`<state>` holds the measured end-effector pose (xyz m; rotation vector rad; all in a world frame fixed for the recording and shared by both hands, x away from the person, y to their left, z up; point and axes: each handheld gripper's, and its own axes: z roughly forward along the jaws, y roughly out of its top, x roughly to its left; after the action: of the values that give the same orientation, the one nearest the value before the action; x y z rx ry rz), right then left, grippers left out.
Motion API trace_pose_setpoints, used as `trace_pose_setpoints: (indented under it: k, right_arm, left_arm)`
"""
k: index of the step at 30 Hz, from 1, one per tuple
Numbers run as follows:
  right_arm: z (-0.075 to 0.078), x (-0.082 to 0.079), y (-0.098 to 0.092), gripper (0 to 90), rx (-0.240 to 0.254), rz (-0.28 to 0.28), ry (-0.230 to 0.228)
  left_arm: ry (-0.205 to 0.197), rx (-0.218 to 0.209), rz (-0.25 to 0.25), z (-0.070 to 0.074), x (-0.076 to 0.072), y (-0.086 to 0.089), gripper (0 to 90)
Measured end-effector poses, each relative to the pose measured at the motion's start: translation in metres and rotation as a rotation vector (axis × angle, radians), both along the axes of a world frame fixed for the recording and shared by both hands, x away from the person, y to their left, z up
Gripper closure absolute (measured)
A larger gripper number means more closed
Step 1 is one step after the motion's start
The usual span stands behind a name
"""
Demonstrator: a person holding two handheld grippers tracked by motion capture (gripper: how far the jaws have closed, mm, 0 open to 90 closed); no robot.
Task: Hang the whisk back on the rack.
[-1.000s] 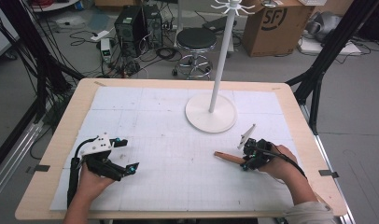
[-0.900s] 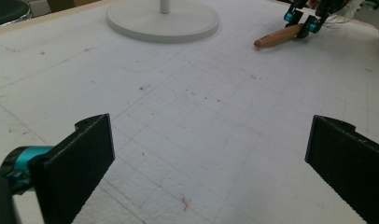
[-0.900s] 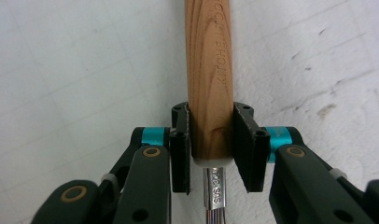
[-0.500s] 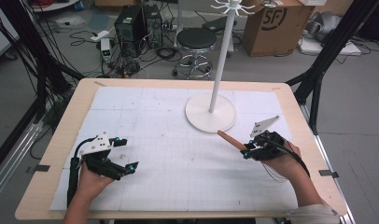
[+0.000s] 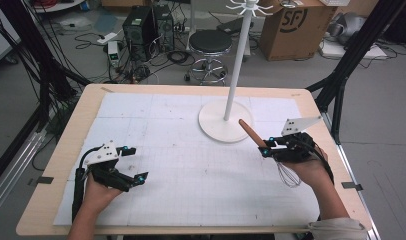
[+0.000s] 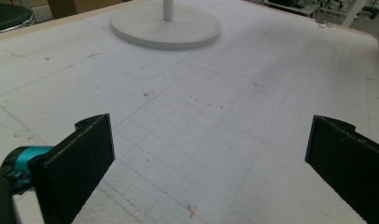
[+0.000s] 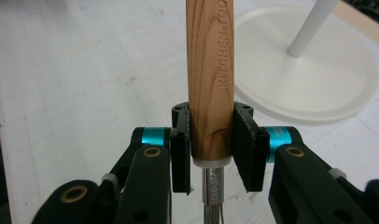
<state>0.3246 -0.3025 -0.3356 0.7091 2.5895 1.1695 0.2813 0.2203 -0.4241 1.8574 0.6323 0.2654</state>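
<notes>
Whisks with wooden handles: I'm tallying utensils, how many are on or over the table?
1. The wire whisk with a wooden handle is clamped in the right gripper, beside the white stand's round base.

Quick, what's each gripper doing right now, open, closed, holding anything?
Left gripper: open, holding nothing.
Right gripper: closed on the wooden handle of the whisk.

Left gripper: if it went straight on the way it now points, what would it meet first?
Probably the round white base of the stand. The open left gripper looks across bare white gridded foam mat, with nothing between its black jaws; how low it travels over the mat is unclear.
</notes>
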Motion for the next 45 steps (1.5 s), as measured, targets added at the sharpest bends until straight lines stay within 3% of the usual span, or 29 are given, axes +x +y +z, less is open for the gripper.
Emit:
trace_pose_setpoints:
  k: [7, 20, 36, 45]
  right_arm:
    - [0.009, 0.002, 0.001, 70.5, 0.056, -0.010, -0.037]
    - [0.053, 0.020, -0.002, 70.5, 0.223, -0.085, -0.160]
    - [0.110, 0.054, -0.007, 70.5, 0.321, -0.123, -0.216]
    - [0.132, 0.071, -0.013, 70.5, 0.350, -0.145, -0.232]
  left_arm:
    - [-0.001, 0.000, -0.001, 0.001, -0.001, -0.002, 1.9]
    - [-0.002, 0.010, -0.005, 0.002, -0.003, -0.004, 1.9]
    - [-0.002, 0.010, -0.007, 0.002, -0.003, -0.004, 1.9]
    - [-0.001, 0.009, -0.007, 0.002, -0.003, -0.003, 1.9]
